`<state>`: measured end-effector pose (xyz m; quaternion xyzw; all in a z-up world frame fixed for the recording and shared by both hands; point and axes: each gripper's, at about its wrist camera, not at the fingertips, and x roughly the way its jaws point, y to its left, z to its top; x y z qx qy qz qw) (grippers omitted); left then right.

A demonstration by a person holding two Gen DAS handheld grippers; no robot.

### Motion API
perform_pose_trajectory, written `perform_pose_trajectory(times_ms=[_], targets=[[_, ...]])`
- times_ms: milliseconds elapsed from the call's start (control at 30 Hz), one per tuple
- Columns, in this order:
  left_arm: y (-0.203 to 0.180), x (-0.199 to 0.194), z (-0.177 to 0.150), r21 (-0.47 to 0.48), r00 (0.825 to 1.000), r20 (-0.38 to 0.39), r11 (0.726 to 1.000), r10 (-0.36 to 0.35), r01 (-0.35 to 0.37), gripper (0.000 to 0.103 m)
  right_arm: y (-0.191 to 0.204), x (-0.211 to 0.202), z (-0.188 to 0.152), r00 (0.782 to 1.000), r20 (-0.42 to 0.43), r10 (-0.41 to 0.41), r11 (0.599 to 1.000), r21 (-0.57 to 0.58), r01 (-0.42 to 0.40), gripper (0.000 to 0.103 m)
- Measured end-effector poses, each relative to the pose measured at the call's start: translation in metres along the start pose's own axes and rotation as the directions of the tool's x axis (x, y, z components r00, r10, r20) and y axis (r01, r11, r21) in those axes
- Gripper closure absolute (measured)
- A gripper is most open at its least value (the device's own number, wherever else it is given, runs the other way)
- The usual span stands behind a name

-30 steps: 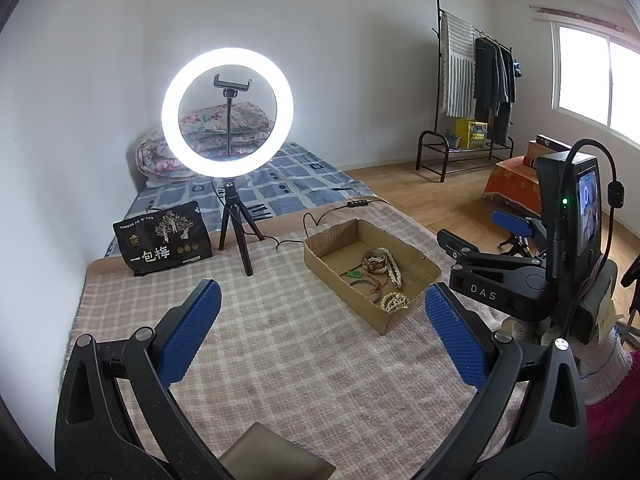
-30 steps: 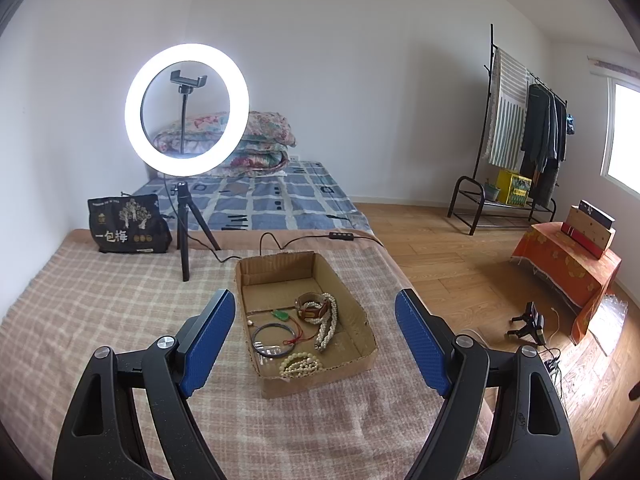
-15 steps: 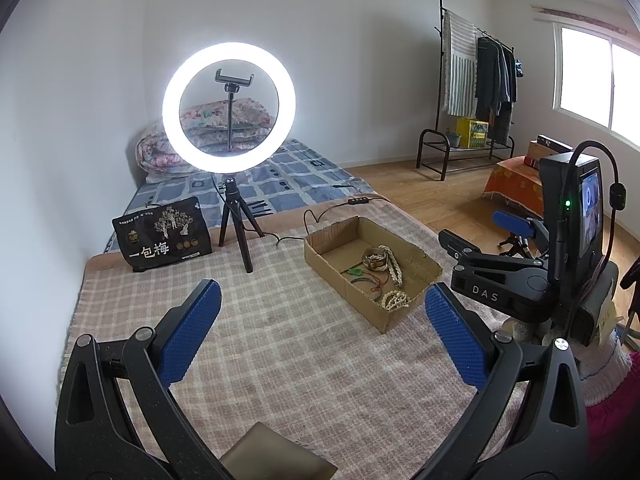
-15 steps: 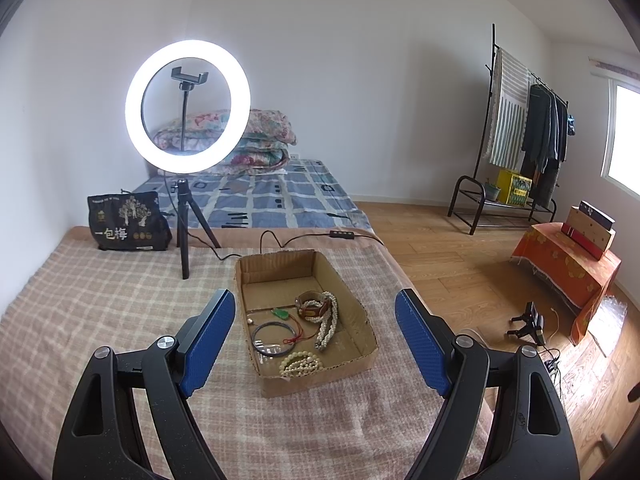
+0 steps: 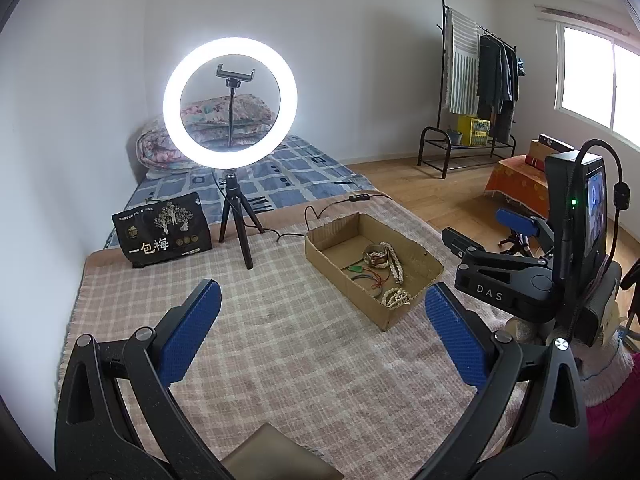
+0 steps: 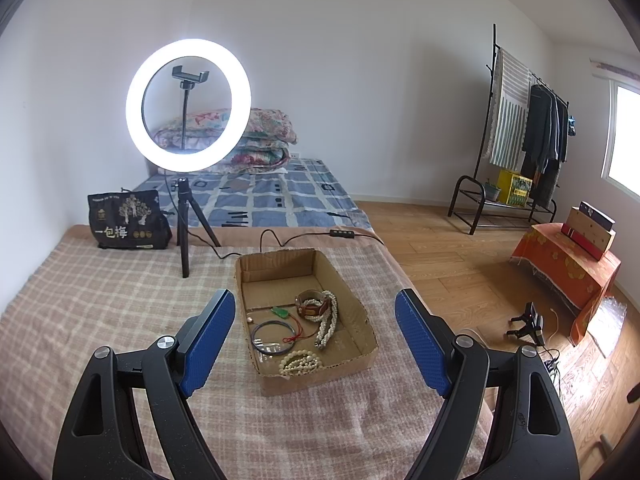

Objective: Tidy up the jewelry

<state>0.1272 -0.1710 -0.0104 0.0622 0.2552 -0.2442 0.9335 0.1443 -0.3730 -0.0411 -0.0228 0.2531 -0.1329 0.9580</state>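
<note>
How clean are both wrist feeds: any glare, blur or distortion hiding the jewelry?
Left wrist: ring light blooms white, strong fisheye bending, cardboard box sharp but small. Right wrist: same glare, window blown out, beads crisp between the open right gripper.

We see a bright, sharp room lit by the glaring ring light [image 6: 188, 106] and daylight from the window [image 5: 596, 84], with fisheye bending and dark vignetted corners.

Each two-finger gripper, left [image 5: 320, 330] and right [image 6: 316, 338], has matte black plastic arms with triangular cut-outs, silver screws at the joints and blue textured pads [image 5: 190, 332]. At three o'clock, a cream knitted sleeve [image 5: 600, 364] edged magenta.
</note>
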Motion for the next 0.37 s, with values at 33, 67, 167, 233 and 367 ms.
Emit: perform_pose_trajectory(times_ms=[33,67,167,233,367], targets=[[-0.001,-0.0003,-0.0004,0.0,1.0,0.0,1.0,0.0,0.0,0.0,0.0005,0.0006,0.0007,1.0,0.0,0.001,1.0,0.001,-0.001,0.021],[-0.0012,-0.0002,-0.0005,0.001,1.0,0.0,1.0,0.001,-0.001,0.0,-0.0002,0.0001,-0.0001,1.0,0.0,0.001,1.0,0.0,-0.001,0.021],[-0.0016,-0.0006,-0.0007,0.003,1.0,0.0,1.0,0.0,0.0,0.0,0.0002,0.0001,0.0,1.0,-0.002,0.0,1.0,-0.001,0.0,0.021],[-0.0013,-0.0007,-0.0004,0.003,1.0,0.007,1.0,0.002,-0.002,0.0,-0.0001,-0.0001,-0.0005,1.0,-0.003,0.002,1.0,-0.003,-0.002,0.021],[0.0007,-0.0012,0.0009,0.01,1.0,0.016,1.0,0.013,-0.013,0.0,0.0,0.0002,-0.0005,1.0,-0.003,0.0,1.0,-0.003,0.0,0.021]])
